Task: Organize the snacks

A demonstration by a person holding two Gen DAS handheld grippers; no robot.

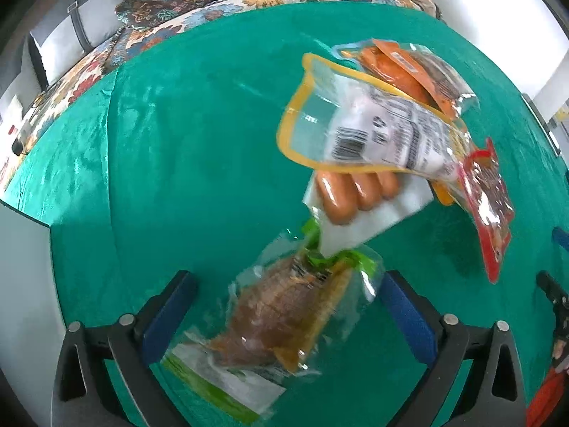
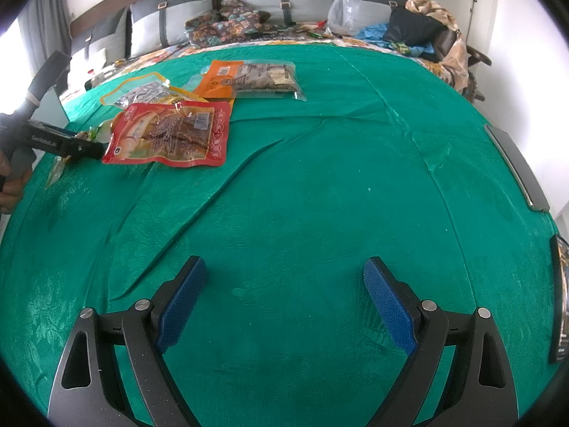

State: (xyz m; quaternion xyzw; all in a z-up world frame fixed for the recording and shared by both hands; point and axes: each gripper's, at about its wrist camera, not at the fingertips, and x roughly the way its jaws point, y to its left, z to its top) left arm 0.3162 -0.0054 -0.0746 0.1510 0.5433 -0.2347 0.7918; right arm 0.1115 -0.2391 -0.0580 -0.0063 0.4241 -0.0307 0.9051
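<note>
Left gripper, jaws wide, at the bottom of its view: a green-trimmed clear pack lies between the blue pads, untouched by either. Beyond it, centre to upper right: sausage pack, yellow-edged pack, orange pack, red pack, overlapping on green cloth. Right gripper, jaws wide and empty, over bare cloth; the pile sits upper left in its view.

Five clear snack packets lie overlapping on the green cloth, the green-edged meat packet nearest.
</note>
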